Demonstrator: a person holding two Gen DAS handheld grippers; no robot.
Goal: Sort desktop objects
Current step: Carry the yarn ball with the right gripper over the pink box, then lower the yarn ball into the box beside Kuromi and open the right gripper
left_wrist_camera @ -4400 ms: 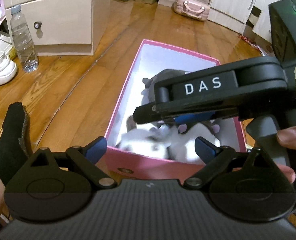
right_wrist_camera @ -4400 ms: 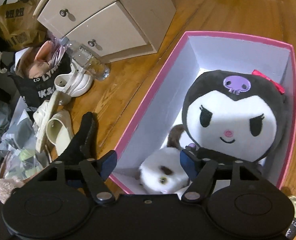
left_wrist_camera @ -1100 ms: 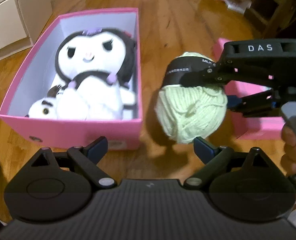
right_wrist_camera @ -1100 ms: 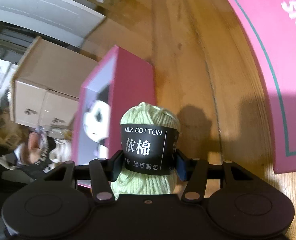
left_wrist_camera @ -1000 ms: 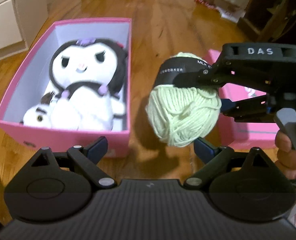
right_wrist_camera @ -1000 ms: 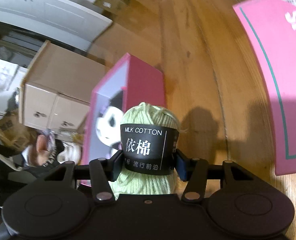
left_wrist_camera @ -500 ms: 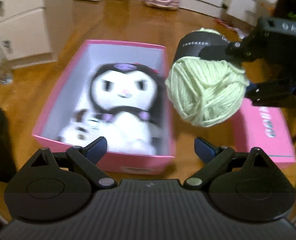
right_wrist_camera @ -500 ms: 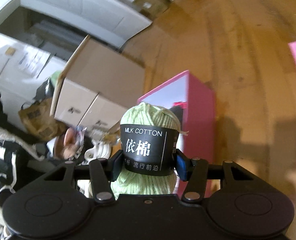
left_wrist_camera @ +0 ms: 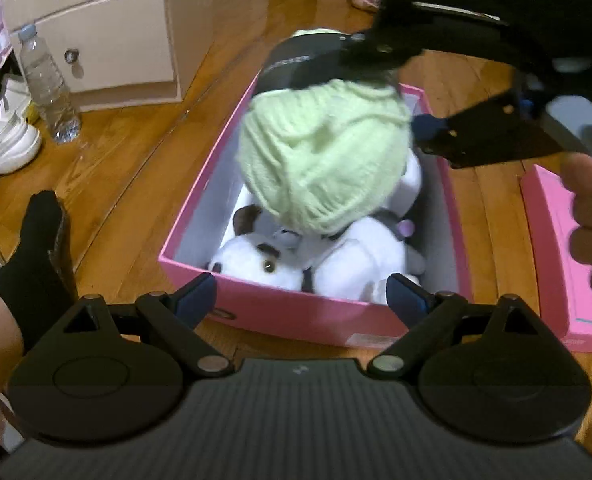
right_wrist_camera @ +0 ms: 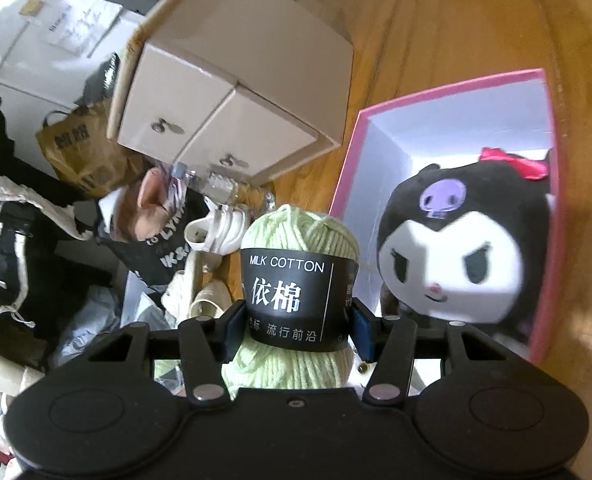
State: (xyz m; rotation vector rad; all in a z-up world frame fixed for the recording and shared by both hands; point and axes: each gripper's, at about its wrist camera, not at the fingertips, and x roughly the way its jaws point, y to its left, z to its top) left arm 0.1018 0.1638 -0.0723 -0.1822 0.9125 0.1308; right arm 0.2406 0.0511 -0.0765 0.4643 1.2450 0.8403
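1. Right gripper (right_wrist_camera: 294,334) clamped on a ball of pale green yarn (right_wrist_camera: 299,240), blue pads (right_wrist_camera: 232,330) pressing both sides of its black label w/ "MILK COTTON" on it.
2. Left gripper (left_wrist_camera: 301,294) has nothing between its fingers; jaws closing, tips just over the near wall of the pink box (left_wrist_camera: 280,312).
3. In left wrist view the yarn (left_wrist_camera: 319,160) hangs in the air above the open box, right gripper (left_wrist_camera: 411,92) reaching in from upper right.
4. In the box: black-and-white plush doll (right_wrist_camera: 451,256) w/ purple skull and red bow, plus a small white plush dog (left_wrist_camera: 256,260) at the near end.
5. Pink lid (left_wrist_camera: 551,248) lies on the wood floor (left_wrist_camera: 128,160) right of the box.
6. Left of box: beige drawer unit (left_wrist_camera: 108,32), water bottle (left_wrist_camera: 48,84), white shoe (left_wrist_camera: 4,140); a foot in a black sock (left_wrist_camera: 36,248) nearby.
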